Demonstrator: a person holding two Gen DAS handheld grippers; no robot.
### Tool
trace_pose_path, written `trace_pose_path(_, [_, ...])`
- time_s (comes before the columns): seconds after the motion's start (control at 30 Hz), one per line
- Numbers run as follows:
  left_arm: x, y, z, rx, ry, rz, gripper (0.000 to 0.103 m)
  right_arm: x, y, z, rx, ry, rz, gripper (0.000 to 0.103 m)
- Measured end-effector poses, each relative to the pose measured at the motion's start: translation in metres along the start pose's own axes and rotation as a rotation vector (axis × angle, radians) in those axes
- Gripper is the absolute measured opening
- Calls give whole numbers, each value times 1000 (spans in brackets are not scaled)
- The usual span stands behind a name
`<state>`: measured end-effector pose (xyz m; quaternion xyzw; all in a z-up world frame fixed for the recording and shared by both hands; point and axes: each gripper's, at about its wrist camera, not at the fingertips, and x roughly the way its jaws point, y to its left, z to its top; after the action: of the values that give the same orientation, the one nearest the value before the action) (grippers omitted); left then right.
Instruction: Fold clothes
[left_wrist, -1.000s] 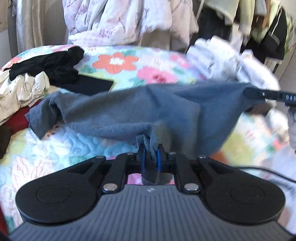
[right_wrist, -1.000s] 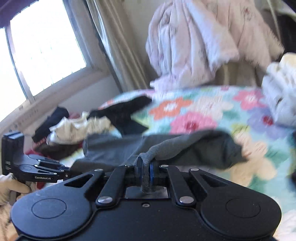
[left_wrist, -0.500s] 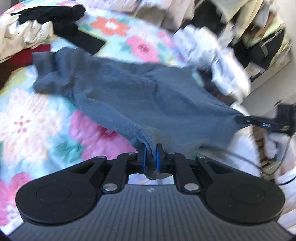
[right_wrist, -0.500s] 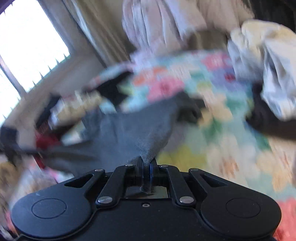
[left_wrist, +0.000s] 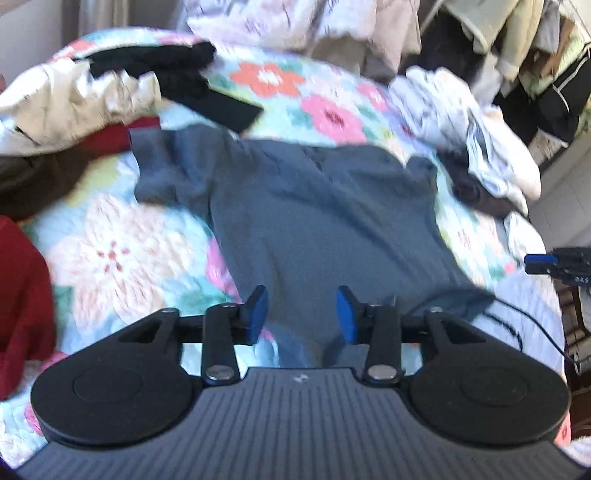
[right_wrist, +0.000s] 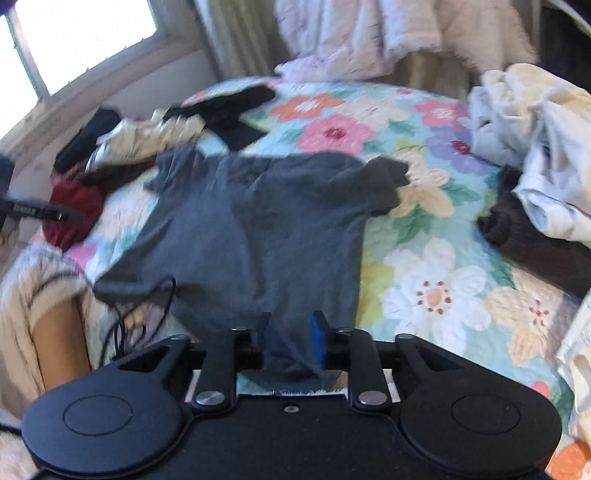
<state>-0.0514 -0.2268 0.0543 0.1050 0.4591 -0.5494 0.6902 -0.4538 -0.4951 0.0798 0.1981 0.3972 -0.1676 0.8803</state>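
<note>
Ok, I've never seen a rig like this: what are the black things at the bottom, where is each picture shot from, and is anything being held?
Each black shape is a hand-held gripper, filmed by its own camera looking forward along the jaws. One picture comes from the left gripper, the other from the right gripper. Both look over a grey T-shirt spread on a flowered quilt, with piles of other clothes around it. The left jaws stand wide apart above the shirt's hem, holding nothing. The right jaws are also apart, with the hem lying loosely between them.
</note>
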Motion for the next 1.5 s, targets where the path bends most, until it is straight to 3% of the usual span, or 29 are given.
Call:
trace_pose_path(0.17, [30,-4,27,14,-76,32,51,10,-1,22,35,-146,49,46])
trace_pose_path(0.3, [81,-13,60,99,-132,175,53,57,9,56,-20,-208,58,47])
trace_pose_path(0.37, [108,-13,77,108,-107,189,53,86,11,82,-43,-224,56,49])
trace_pose_path(0.47, [137,-7,93,64,-58,142,53,130,8,114,-88,-191,6,50])
trace_pose_path(0.57, [155,-1,102,74,-89,212,53,166,0,125,-73,-148,-30,50])
trace_pose_path(0.63, [165,8,111,85,-126,263,53,178,-8,131,-55,-153,-9,50])
trace_pose_path(0.77, [184,27,133,127,-171,297,54,200,-23,149,-55,-140,1,53])
trace_pose_path(0.87, [201,35,137,174,-180,463,54,221,-31,168,-89,-45,-33,56])
trace_pose_path(0.93, [203,50,132,116,-153,384,54,236,-37,178,-103,33,-66,56])
trace_pose_path(1.0, [201,65,125,49,-134,284,57,241,-42,180,-141,46,-67,56])
trace_pose_path(1.1, [201,79,119,-2,-119,175,70,248,-53,181,-150,56,-63,58])
trace_pose_path(1.23, [215,79,120,-8,-146,201,70,272,-72,181,-36,45,-52,61])
trace_pose_path(1.3, [228,74,119,46,-131,214,67,287,-74,180,-8,61,-45,60])
trace_pose_path(1.33, [233,70,119,69,-134,233,49,288,-71,178,-22,44,-47,57])
trace_pose_path(1.37, [234,65,118,81,-154,275,22,286,-69,177,-30,30,-23,28])
trace_pose_path(1.4, [233,59,117,96,-182,314,20,280,-68,176,-25,0,1,13])
trace_pose_path(1.43, [230,49,116,131,-220,350,14,274,-66,175,-20,-32,22,13])
trace_pose_path(1.5, [223,23,113,244,-290,403,14,257,-60,174,-51,-122,-7,12])
